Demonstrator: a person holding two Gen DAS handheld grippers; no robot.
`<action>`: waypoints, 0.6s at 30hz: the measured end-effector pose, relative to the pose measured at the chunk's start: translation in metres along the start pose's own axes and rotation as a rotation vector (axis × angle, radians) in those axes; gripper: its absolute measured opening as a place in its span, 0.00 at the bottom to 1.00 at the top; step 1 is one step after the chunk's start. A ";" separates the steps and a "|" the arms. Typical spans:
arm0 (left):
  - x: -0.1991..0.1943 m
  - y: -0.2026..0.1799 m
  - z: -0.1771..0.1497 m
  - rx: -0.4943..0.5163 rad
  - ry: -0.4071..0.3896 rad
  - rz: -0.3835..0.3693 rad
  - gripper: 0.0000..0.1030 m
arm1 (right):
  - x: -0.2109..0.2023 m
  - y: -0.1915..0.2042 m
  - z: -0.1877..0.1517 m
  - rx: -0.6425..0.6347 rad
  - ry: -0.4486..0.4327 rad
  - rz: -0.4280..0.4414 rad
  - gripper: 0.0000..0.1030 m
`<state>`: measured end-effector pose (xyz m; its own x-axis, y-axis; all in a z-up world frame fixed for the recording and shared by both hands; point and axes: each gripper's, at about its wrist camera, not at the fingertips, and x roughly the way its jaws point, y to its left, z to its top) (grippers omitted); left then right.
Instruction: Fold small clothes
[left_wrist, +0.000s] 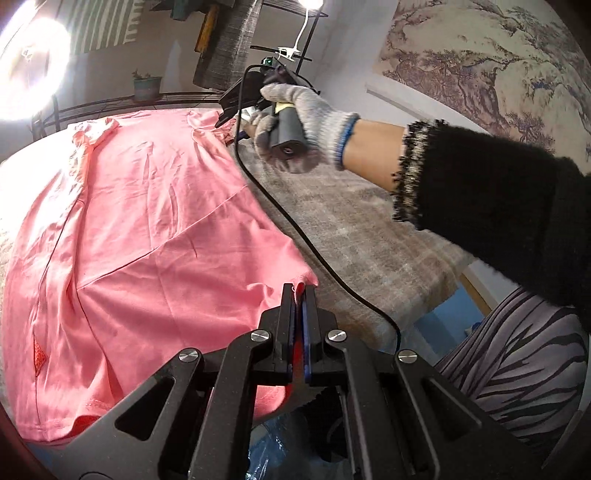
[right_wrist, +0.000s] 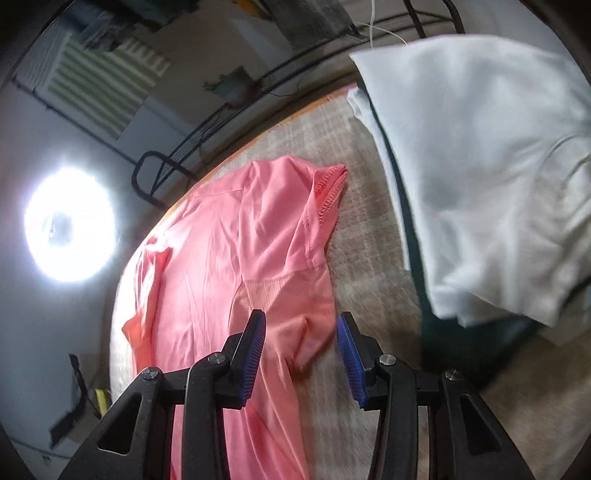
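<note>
A pink T-shirt (left_wrist: 147, 229) lies spread flat on a grey cloth-covered table (left_wrist: 351, 229). My left gripper (left_wrist: 299, 291) is shut on the shirt's near right hem corner. My right gripper (left_wrist: 227, 120), held by a gloved hand, is at the shirt's far right edge near the sleeve. In the right wrist view my right gripper (right_wrist: 301, 328) is open, its blue pads (right_wrist: 349, 347) on either side of the shirt's (right_wrist: 251, 236) edge, just above the fabric. The sleeve (right_wrist: 327, 192) lies ahead of it.
A stack of white folded clothes (right_wrist: 480, 166) sits on a dark box to the right of the shirt. A bright ring lamp (left_wrist: 33, 66) stands beyond the table's far left. A black cable (left_wrist: 295, 236) trails over the table. The person's body (left_wrist: 517, 350) is at the right.
</note>
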<state>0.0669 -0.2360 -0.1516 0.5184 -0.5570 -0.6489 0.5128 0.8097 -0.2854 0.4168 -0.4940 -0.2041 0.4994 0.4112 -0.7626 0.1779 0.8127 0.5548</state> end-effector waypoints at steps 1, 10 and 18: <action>0.000 0.002 0.000 -0.009 0.001 -0.001 0.01 | 0.004 0.001 0.001 0.007 -0.001 -0.005 0.41; -0.006 0.031 -0.008 -0.137 0.000 -0.021 0.01 | 0.018 0.038 0.005 -0.112 -0.005 -0.103 0.02; -0.034 0.051 -0.019 -0.221 -0.053 0.013 0.00 | 0.008 0.117 0.002 -0.325 -0.078 -0.277 0.01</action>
<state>0.0628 -0.1724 -0.1575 0.5622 -0.5503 -0.6173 0.3464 0.8346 -0.4284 0.4432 -0.3961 -0.1442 0.5353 0.1372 -0.8335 0.0444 0.9808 0.1899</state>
